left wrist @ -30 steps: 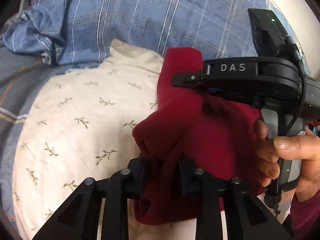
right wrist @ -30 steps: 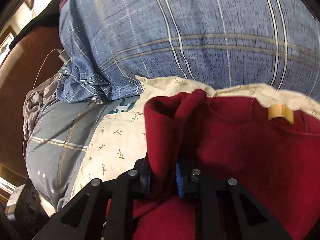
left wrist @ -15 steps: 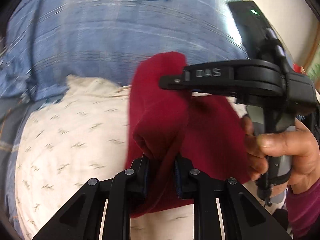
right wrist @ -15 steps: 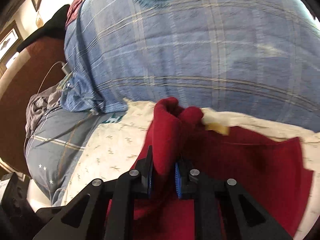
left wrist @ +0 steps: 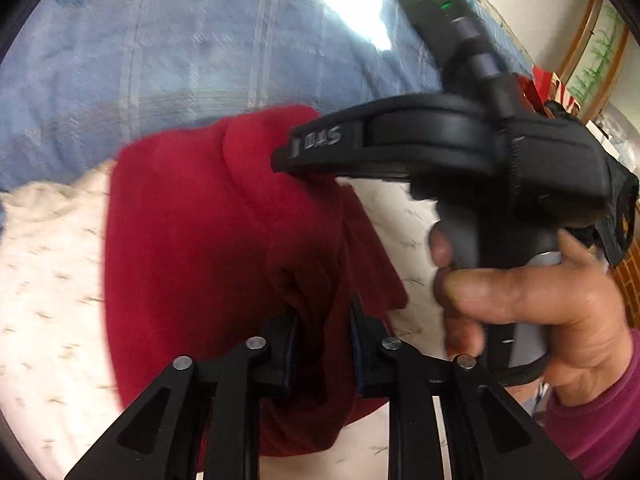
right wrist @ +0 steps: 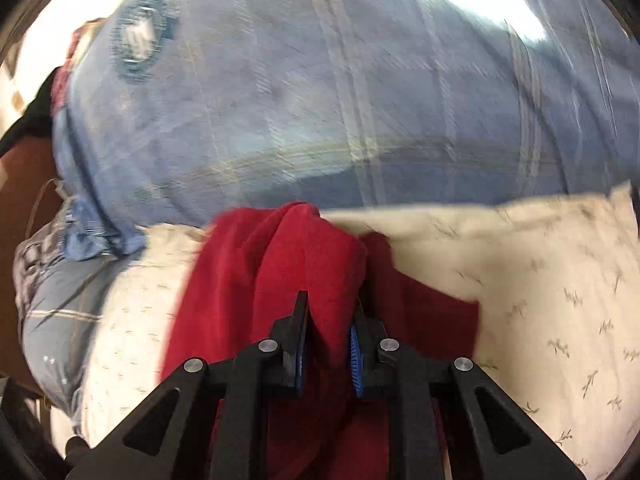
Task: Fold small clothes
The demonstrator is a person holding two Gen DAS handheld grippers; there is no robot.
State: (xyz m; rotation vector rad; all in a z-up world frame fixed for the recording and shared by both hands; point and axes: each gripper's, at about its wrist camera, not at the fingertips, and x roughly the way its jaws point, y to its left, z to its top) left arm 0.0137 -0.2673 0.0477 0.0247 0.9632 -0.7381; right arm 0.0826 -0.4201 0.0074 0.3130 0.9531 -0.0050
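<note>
Both grippers, left gripper (left wrist: 322, 344) and right gripper (right wrist: 328, 350), jaws clamped on bunched red garment (left wrist: 200, 240), lifting one edge to fold over the cream floral sheet (right wrist: 540, 280).

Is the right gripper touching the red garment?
Touching. Right wrist view: the right gripper has the red garment pinched between both fingers.

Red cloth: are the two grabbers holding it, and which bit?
Yes. The left gripper and right gripper each pinch a bunched fold of the red garment; blur hides exactly which part.
</note>
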